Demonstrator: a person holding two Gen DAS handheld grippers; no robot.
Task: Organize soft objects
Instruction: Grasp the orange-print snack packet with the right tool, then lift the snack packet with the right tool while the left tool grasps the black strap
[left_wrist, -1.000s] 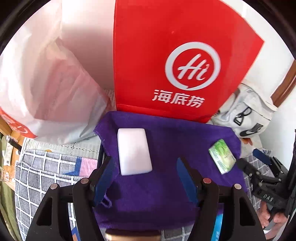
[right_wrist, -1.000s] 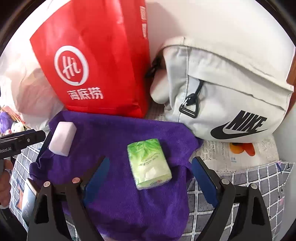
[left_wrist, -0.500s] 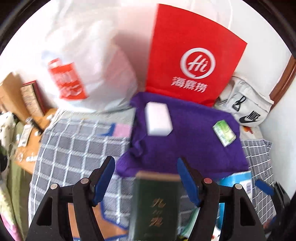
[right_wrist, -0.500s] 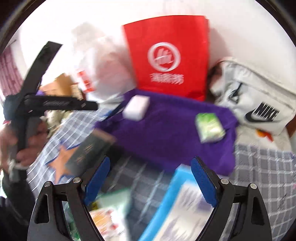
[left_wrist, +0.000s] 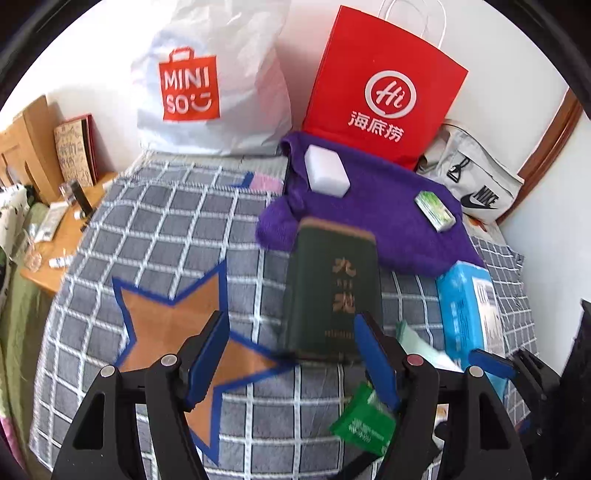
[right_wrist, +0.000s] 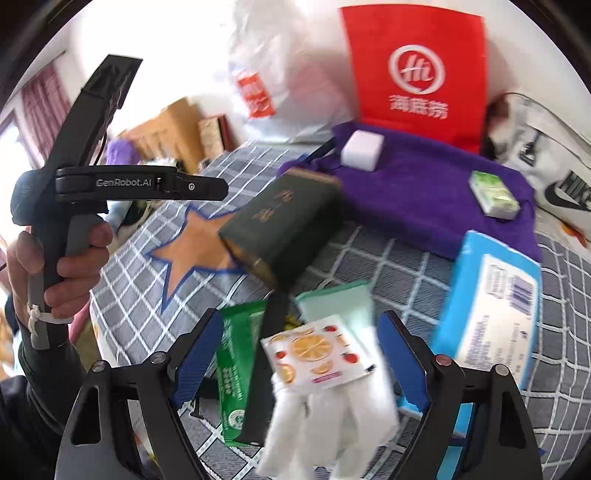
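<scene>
Two soft things already lie on the purple towel (left_wrist: 388, 206) in the left wrist view, a white sponge (left_wrist: 327, 173) and a green tissue pack (left_wrist: 434, 206), while the left gripper (left_wrist: 291, 363) hangs apart and empty over the checked bedspread (left_wrist: 147, 229). In the right wrist view, the right gripper (right_wrist: 295, 362) is closing with a limp white glove (right_wrist: 332, 417) and a fruit-print packet (right_wrist: 317, 354) between its jaws, not yet pressed; judging by the heap, most sorting remains.
</scene>
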